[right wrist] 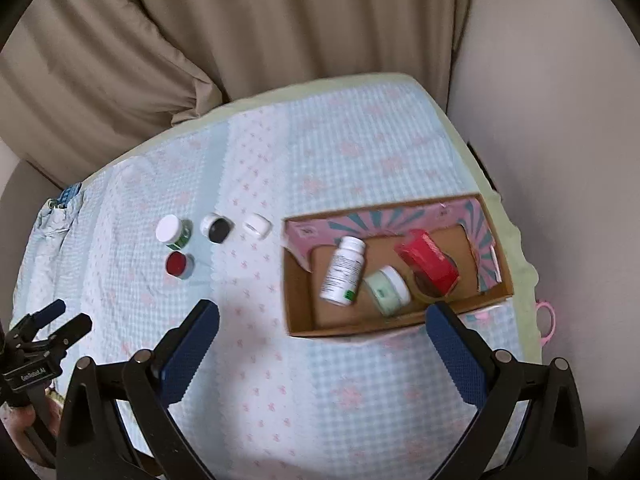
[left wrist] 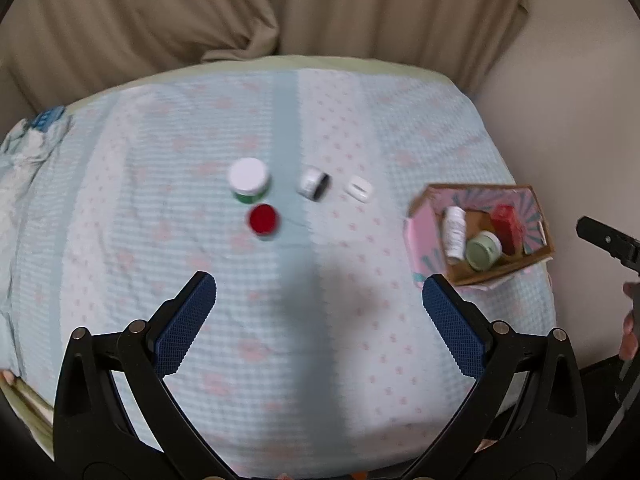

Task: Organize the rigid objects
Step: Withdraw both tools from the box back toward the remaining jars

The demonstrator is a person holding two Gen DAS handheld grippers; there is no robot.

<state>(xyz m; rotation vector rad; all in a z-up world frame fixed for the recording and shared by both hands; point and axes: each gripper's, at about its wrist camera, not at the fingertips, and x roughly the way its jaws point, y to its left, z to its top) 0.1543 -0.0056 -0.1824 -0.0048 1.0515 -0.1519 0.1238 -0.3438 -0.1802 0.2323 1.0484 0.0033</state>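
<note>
Sorting is partly done: cardboard box (right wrist: 496,240) holds three containers, while four jars (left wrist: 262,220) wait in a cluster on the bed (left wrist: 360,340). Left tool (left wrist: 320,308) and right tool (right wrist: 324,332) hover spread wide, empty — likely ready for the next pick.

Bare bedspread (right wrist: 320,380) lies wide between both spread tools and the clutter; four small things crowd mid-bed: white-lidded jar (left wrist: 249,180) just beside the red-lidded jar (left wrist: 263,220), black-and-white tub (left wrist: 315,182), white case (left wrist: 359,189), with narrow gaps between; the cardboard box (right wrist: 298,322) walls off the right, its floor packed by bottle (right wrist: 343,270), green jar (right wrist: 387,290), red carton (right wrist: 428,262).
</note>
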